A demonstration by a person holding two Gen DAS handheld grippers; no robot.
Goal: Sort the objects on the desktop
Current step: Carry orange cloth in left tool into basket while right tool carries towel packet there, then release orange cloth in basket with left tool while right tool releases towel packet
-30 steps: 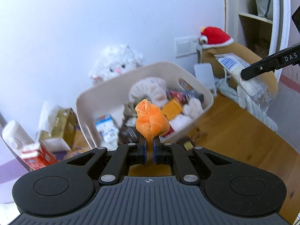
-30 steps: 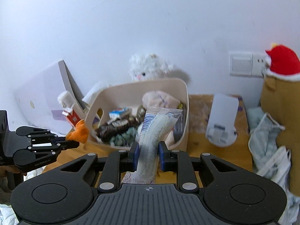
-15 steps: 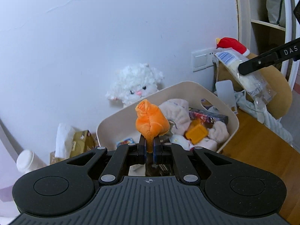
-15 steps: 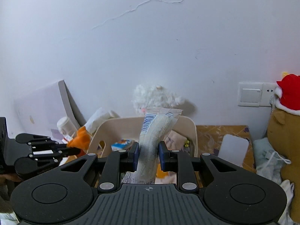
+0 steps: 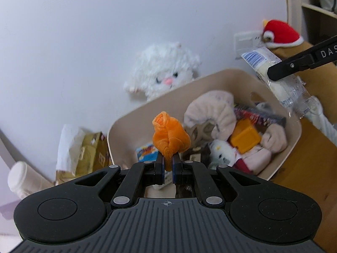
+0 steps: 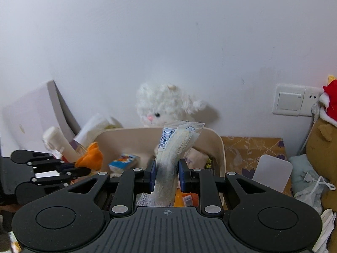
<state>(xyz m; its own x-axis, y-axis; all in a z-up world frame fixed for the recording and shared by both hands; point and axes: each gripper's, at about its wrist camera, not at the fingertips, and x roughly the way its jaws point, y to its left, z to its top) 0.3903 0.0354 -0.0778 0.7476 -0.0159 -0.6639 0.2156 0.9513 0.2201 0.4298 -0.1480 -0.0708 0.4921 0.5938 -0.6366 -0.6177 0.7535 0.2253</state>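
My left gripper (image 5: 167, 165) pinches the orange plush toy (image 5: 170, 136) by its base above the beige bin (image 5: 210, 84). My right gripper (image 6: 166, 176), clamped on a wrapped snack packet (image 6: 174, 147), hovers alongside, probably so both drop in together.

Your left wrist camera sits just behind the left gripper (image 5: 167, 164), looking forward and downward along its fingers into the beige bin (image 5: 292, 130) from close by, with the wall behind. Your right wrist camera looks the same way along the right gripper (image 6: 166, 174), seemingly a little farther back. Both views share the bin, the white plush (image 5: 164, 71) against the wall, and each other's gripper at the frame edge.
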